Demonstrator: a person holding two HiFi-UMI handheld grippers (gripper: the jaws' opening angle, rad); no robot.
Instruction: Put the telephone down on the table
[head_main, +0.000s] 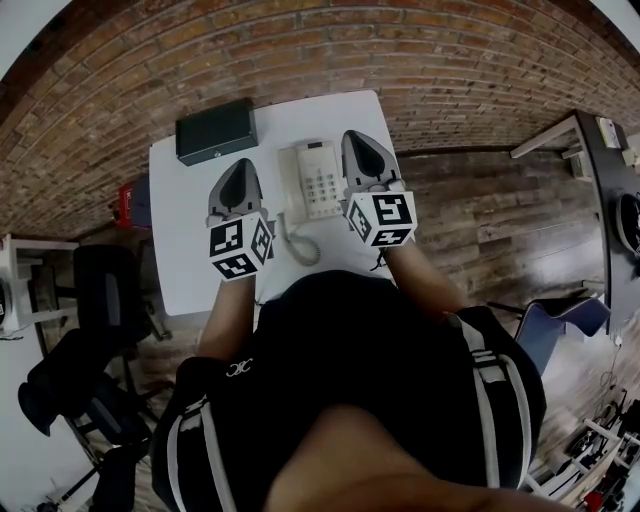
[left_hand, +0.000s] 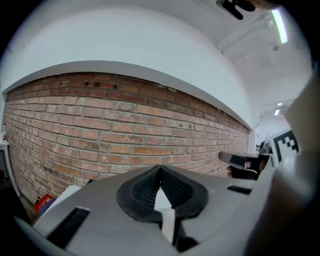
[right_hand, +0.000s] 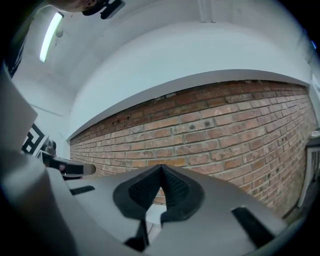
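A white desk telephone (head_main: 317, 180) with its handset and coiled cord (head_main: 296, 245) lies on the white table (head_main: 190, 250), between my two grippers. My left gripper (head_main: 237, 174) is held up to the phone's left, jaws shut and empty. My right gripper (head_main: 361, 142) is raised to the phone's right, also shut with nothing in it. In the left gripper view the shut jaws (left_hand: 160, 169) point level at a brick wall (left_hand: 100, 130). The right gripper view shows its shut jaws (right_hand: 161, 169) before the same wall (right_hand: 225, 135). Neither gripper touches the phone.
A black box (head_main: 216, 131) sits at the table's far left corner. A red item (head_main: 127, 203) stands on the floor left of the table. Black office chairs (head_main: 90, 340) are at the left, another chair (head_main: 560, 315) at the right, and a wooden floor (head_main: 480, 220).
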